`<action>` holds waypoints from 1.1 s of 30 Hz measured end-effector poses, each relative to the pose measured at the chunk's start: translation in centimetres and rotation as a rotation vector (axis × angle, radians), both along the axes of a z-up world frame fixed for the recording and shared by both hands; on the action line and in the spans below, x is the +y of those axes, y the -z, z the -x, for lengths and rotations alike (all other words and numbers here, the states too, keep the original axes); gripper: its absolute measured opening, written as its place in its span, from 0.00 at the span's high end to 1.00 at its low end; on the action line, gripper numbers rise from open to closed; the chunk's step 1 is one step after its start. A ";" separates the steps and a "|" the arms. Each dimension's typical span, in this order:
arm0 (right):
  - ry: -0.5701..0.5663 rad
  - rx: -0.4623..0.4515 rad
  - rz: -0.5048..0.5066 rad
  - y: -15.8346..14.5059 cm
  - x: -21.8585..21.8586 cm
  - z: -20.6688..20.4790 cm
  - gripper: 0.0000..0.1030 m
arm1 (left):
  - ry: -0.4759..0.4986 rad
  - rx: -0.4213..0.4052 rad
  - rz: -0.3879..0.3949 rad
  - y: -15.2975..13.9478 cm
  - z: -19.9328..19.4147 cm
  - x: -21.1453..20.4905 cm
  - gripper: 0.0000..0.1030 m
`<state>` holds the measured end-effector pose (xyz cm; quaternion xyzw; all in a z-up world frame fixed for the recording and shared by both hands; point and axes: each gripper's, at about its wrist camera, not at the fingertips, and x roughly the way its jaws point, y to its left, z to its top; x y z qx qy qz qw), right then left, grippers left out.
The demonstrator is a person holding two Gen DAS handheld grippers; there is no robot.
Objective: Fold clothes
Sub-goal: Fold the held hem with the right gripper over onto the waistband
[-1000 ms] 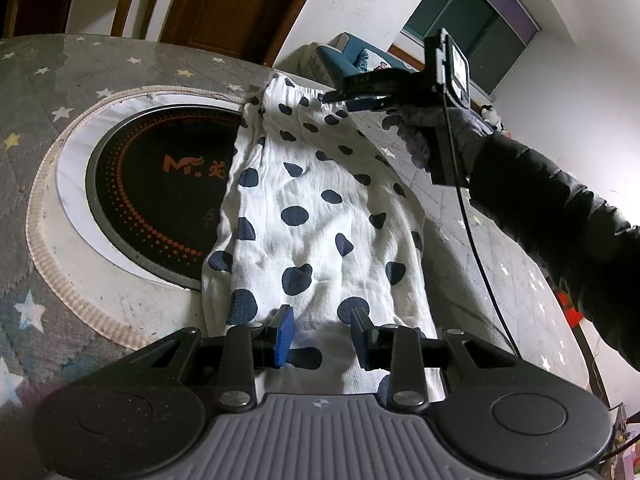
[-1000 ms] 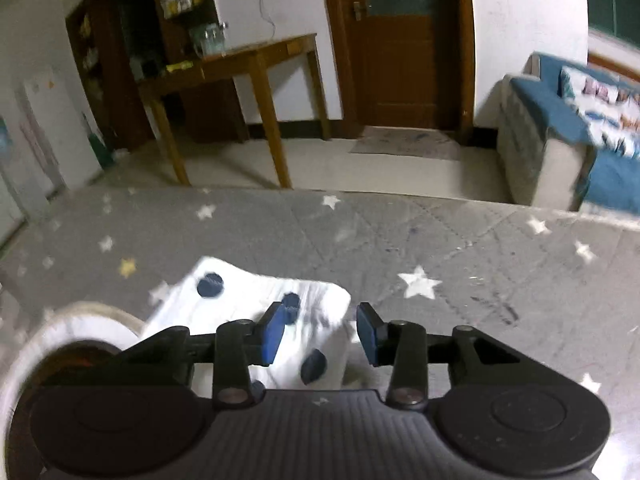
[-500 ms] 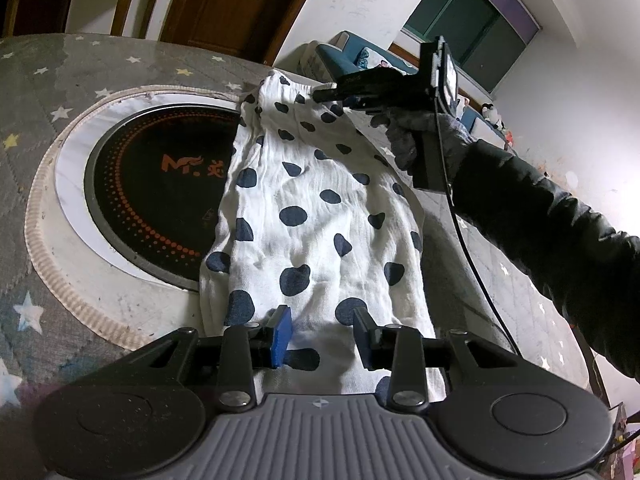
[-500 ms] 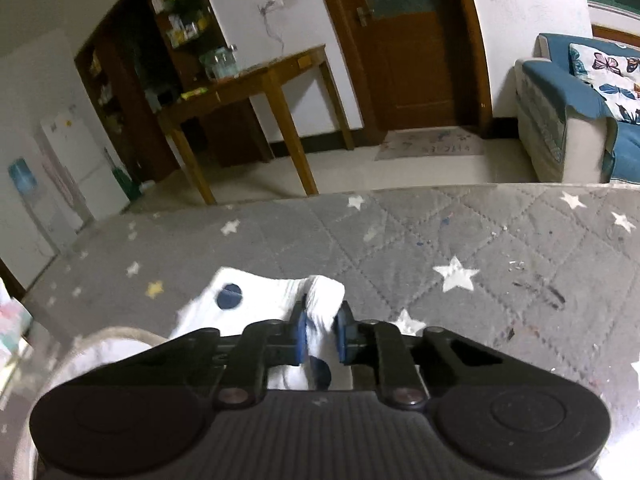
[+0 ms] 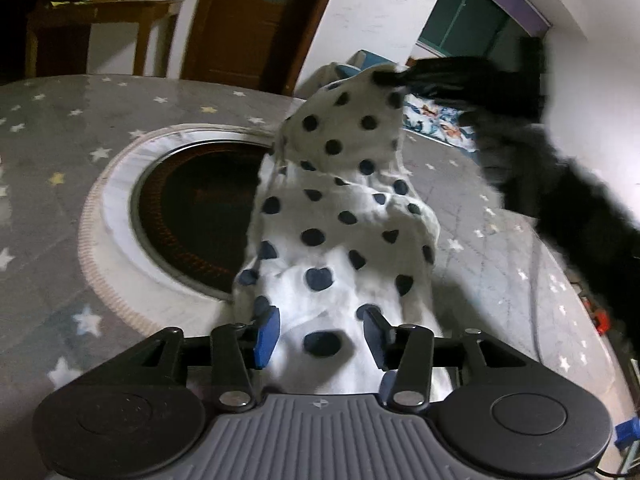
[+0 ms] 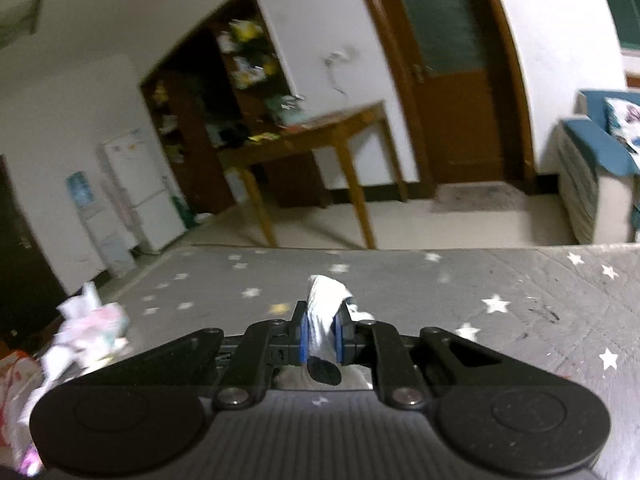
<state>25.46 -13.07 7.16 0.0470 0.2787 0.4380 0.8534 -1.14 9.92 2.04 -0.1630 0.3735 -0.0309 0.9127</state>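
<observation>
A white garment with dark blue polka dots (image 5: pixel 340 216) lies along the grey star-patterned table cover (image 5: pixel 60 128), partly over a black round cooktop (image 5: pixel 192 216). My right gripper (image 6: pixel 322 336) is shut on the garment's far end (image 6: pixel 326 308) and holds it lifted above the table; it shows blurred at the top of the left wrist view (image 5: pixel 404 78). My left gripper (image 5: pixel 320 336) is open, its blue pads on either side of the near end of the garment.
The cooktop has a white ring (image 5: pixel 112 200) around it. Crumpled cloth or paper (image 6: pixel 84 332) lies at the table's left edge. A wooden table (image 6: pixel 320 136), a door (image 6: pixel 452 92) and a blue sofa (image 6: pixel 592 168) stand beyond.
My right gripper closed on the far end of the garment and has lifted it up off the table. The cloth now rises in a fold. My left gripper stayed open at the near end.
</observation>
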 end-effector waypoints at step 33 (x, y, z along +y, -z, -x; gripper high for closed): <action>-0.511 -0.068 0.151 0.3 -5.4 28.1 0.70 | -0.147 -0.145 -0.080 -4.6 5.6 3.7 0.49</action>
